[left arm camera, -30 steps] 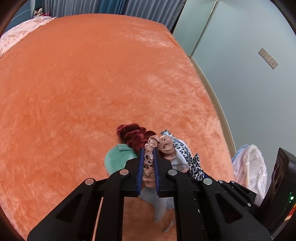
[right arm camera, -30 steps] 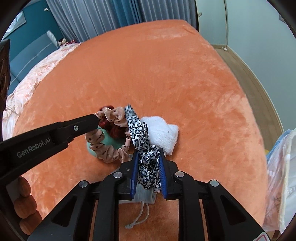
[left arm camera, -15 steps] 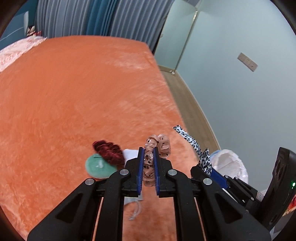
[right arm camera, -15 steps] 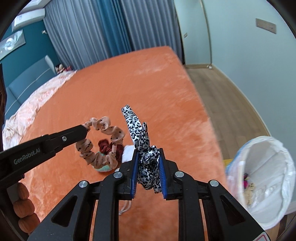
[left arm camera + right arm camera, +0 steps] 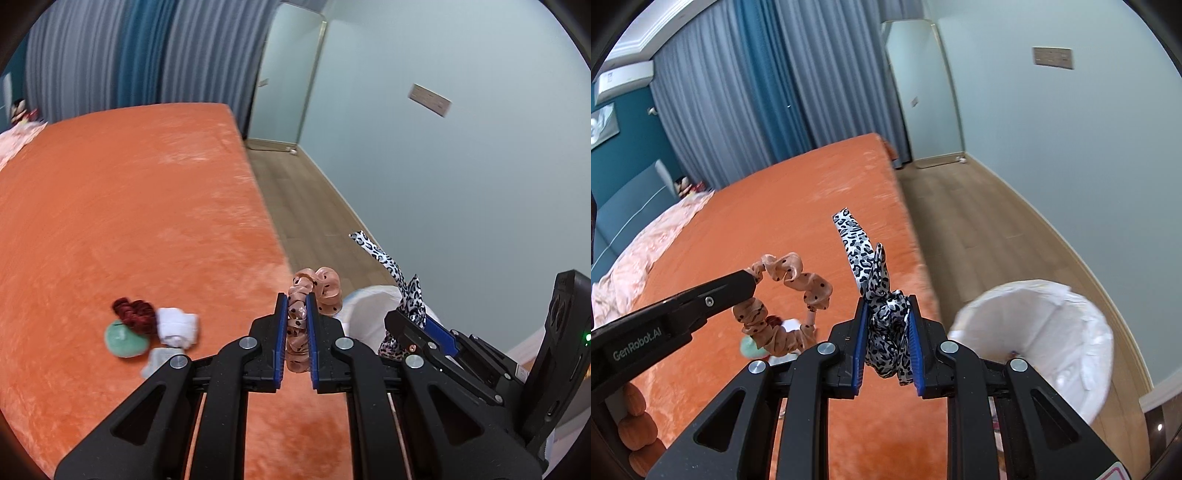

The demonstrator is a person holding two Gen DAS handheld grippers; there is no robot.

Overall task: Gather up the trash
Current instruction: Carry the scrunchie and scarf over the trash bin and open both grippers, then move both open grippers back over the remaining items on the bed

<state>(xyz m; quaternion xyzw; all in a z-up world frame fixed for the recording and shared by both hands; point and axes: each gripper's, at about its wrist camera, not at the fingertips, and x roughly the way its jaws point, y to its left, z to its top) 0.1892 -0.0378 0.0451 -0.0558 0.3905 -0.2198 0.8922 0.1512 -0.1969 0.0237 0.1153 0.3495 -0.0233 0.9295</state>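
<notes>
left claw (image 5: 296, 301) grips pink scrunchie (image 5: 317, 291); right claw (image 5: 887, 310) grips leopard scrunchie (image 5: 886, 325).

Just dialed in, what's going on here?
A person is clearing hair ties off the orange bed. The left gripper is shut on a peach polka-dot scrunchie; the right gripper is shut on a leopard-print scrunchie. Both hang in the air near the bed's edge, beside the white-lined trash bin. A dark red scrunchie, a green pad and a white cloth lie on the bed.
</notes>
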